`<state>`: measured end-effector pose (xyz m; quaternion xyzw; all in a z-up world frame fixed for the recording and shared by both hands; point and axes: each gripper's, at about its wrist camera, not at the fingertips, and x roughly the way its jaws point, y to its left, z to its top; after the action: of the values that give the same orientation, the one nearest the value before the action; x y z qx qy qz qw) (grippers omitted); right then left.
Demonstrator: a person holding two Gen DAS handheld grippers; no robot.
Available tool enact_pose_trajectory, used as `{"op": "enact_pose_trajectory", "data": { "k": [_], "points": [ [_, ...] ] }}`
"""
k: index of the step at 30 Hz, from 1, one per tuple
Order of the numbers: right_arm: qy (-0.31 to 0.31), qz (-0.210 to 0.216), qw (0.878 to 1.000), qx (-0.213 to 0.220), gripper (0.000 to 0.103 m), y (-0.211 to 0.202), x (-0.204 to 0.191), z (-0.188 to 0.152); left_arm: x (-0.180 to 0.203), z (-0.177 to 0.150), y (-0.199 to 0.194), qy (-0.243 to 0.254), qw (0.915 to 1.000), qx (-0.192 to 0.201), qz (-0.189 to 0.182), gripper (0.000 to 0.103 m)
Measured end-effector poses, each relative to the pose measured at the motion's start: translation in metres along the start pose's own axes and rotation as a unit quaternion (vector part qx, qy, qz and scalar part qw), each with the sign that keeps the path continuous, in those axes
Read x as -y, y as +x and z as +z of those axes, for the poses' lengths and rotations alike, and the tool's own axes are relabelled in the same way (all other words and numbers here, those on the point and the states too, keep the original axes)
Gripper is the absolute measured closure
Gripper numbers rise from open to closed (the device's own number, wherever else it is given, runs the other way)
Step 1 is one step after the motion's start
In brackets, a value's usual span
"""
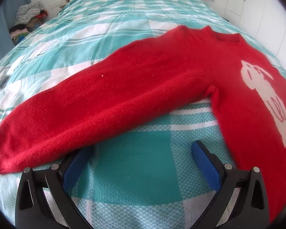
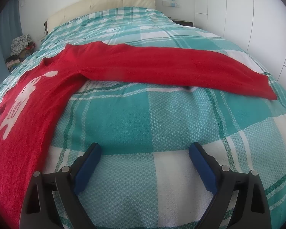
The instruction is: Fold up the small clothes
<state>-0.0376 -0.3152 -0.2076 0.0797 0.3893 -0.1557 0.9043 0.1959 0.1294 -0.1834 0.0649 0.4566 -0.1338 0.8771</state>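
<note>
Red knit sweater (image 1: 162, 80) spread flat on a teal-and-white checked bedspread (image 1: 139, 171), front up, both sleeves stretched out sideways.

White animal print (image 2: 22, 99) on the chest; left sleeve (image 1: 66, 118) runs out to its ribbed cuff, right sleeve (image 2: 181, 70) lies across the bed. Left gripper (image 1: 141, 152) jaws wide apart, only bedspread between, one blue pad tip hidden under the sleeve edge. Right gripper (image 2: 145, 148) jaws spread wide, nothing between, beside the sweater's side edge. Pile of clothes (image 2: 21, 45) near the headboard (image 2: 101, 5).

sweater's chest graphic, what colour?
White animal figure on the red sweater; it shows best in the right wrist view.
</note>
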Motion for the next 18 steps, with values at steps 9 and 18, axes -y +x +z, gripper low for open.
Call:
{"op": "enact_pose_trajectory", "data": {
  "k": [9,18],
  "points": [
    [-0.001,-0.002,1.0,-0.002,0.008,0.0008,-0.0008,0.0005,-0.0005,0.0006,0.0003,0.0,1.0,0.0,0.0,0.0],
    [0.004,0.006,1.0,-0.007,0.005,0.0059,0.0022,0.0014,-0.0008,0.001,0.0004,0.0,1.0,-0.001,-0.001,0.0]
  ]
}}
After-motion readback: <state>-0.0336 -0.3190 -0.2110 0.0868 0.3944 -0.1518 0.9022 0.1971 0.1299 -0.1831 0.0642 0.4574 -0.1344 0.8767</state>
